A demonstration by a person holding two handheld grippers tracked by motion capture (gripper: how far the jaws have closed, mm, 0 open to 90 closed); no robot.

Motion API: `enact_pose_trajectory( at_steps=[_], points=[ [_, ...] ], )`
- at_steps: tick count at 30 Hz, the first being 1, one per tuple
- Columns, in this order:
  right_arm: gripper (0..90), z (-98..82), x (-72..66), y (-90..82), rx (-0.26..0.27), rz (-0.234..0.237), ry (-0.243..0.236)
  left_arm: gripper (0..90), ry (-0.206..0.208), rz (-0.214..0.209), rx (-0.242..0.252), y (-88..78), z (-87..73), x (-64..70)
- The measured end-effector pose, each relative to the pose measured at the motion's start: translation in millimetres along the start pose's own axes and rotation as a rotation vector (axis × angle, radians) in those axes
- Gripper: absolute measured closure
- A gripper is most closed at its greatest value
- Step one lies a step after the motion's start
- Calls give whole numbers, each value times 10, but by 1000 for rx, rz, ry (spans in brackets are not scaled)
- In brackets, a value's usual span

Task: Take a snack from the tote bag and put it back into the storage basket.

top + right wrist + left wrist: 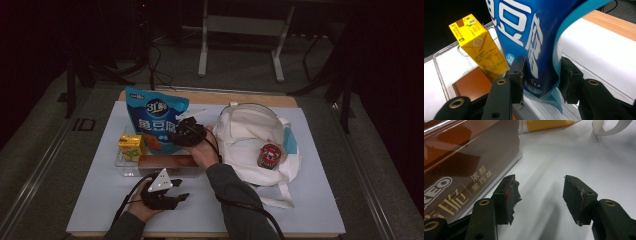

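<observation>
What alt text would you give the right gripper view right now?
The right gripper straddles the lower edge of a blue snack bag, its jaws close on either side; whether the pads press it is unclear. A yellow drink carton stands to the bag's left in a clear tray, above a brown box.

Yellow carton (480, 47) crowds blue pouch (534, 37) left; right side free.
</observation>
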State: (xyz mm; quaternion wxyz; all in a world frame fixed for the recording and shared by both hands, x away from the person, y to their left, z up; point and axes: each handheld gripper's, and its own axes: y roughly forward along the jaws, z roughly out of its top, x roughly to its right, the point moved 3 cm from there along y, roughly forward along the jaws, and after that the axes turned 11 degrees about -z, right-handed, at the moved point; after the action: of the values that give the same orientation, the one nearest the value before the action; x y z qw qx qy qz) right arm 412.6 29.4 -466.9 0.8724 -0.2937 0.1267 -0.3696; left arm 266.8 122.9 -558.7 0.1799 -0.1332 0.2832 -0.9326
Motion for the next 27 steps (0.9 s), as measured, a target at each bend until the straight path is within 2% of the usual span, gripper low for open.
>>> enact_pose_trajectory(
  at_steps=[7, 12, 27],
  points=[
    [608, 36, -47, 40, -6, 17, -4, 443, 1, -1, 0, 0, 0, -1],
    [579, 26, -21, 31, -4, 15, -15, 442, -1, -3, 1, -2, 0, -3],
    [574, 28, 69, -206, -3, -7, -60, 441, -8, -2, 4, -1, 0, -5]
  ],
)
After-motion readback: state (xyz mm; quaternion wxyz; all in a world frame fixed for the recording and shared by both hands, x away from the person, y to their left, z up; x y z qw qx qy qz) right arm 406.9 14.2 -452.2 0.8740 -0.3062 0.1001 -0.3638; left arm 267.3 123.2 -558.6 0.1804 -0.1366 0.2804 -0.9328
